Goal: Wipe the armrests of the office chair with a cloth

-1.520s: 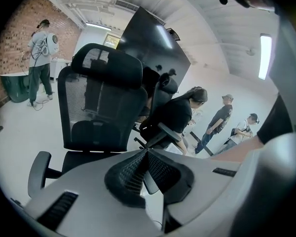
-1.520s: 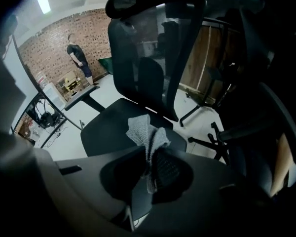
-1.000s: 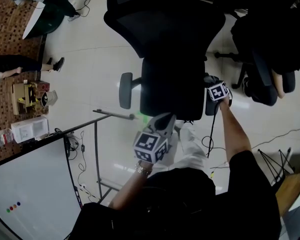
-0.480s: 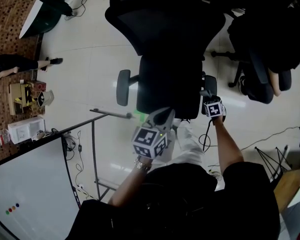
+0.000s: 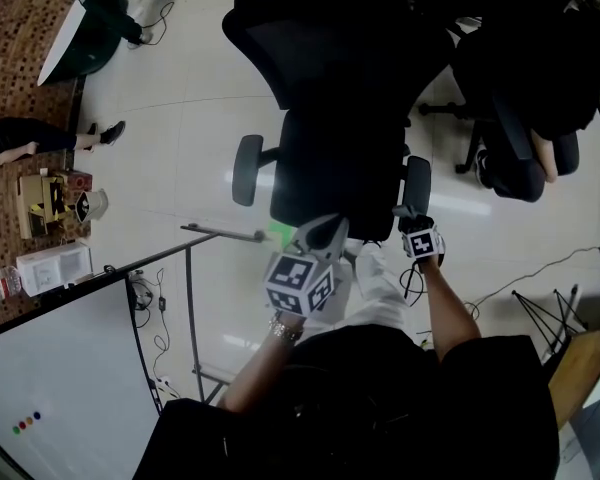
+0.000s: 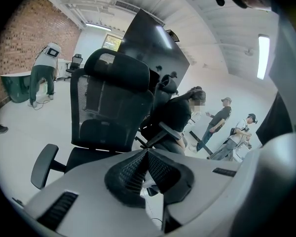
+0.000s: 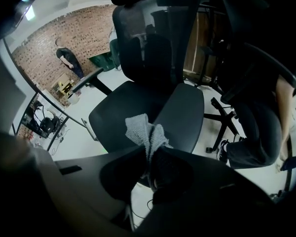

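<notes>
The black office chair [image 5: 340, 98] stands in front of me, seat toward me. Its left armrest [image 5: 246, 168] is bare. My right gripper [image 5: 407, 214] is at the near end of the right armrest [image 5: 417, 180]. In the right gripper view the right gripper [image 7: 150, 154] is shut on a grey cloth [image 7: 145, 131], which sticks up over the armrest pad [image 7: 185, 113]. My left gripper [image 5: 325, 230] hovers at the seat's front edge. In the left gripper view the left gripper [image 6: 147, 152] is shut with nothing in it, facing the chair [image 6: 111, 107].
A second black chair [image 5: 525, 118] with a person sitting in it is close on the right. A metal frame [image 5: 190, 268] and a whiteboard [image 5: 60, 378] lie at lower left. Cables [image 5: 540, 273] trail on the floor at right. Several people [image 6: 219, 125] stand beyond.
My right gripper has drawn back toward me along the right armrest with the cloth. The left gripper has hardly moved.
</notes>
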A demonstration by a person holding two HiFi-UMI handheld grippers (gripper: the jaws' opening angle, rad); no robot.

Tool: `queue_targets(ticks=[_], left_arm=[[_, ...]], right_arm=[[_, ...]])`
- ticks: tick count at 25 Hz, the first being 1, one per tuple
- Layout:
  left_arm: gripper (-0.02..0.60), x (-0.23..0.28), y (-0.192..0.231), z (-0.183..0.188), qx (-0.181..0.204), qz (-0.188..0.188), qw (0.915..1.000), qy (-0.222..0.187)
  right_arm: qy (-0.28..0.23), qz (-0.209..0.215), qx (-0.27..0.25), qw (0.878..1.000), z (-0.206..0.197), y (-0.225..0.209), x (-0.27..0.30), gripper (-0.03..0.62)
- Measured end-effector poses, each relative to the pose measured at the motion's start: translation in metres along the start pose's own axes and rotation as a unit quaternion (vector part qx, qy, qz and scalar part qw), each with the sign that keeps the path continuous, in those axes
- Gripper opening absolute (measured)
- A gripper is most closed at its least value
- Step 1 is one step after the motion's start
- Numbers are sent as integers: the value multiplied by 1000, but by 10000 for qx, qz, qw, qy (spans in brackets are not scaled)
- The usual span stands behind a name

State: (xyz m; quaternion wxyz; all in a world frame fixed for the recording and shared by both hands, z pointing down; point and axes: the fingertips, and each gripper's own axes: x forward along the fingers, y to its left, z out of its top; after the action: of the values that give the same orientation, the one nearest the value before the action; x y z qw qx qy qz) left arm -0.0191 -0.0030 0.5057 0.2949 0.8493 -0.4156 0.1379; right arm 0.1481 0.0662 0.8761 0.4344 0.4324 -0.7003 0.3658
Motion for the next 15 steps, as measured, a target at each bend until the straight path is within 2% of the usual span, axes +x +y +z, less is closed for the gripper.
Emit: queue_targets(ticks=[6, 12, 13, 15], left_arm=[[0, -6, 5, -5, 10, -6, 10000, -25], [0, -19, 6, 4, 72, -51, 9999, -141], [0, -21, 7, 7, 84, -49, 9998, -173], [0, -24, 10, 15, 113, -39, 9996, -257]], right_arm=[[181, 123, -131, 9997, -11, 17, 3, 32], [602, 144, -305, 9976, -19, 28, 2, 32], [594, 105, -260, 9978, -14, 26, -2, 32], [226, 139, -3, 9996, 9, 26, -19, 32]])
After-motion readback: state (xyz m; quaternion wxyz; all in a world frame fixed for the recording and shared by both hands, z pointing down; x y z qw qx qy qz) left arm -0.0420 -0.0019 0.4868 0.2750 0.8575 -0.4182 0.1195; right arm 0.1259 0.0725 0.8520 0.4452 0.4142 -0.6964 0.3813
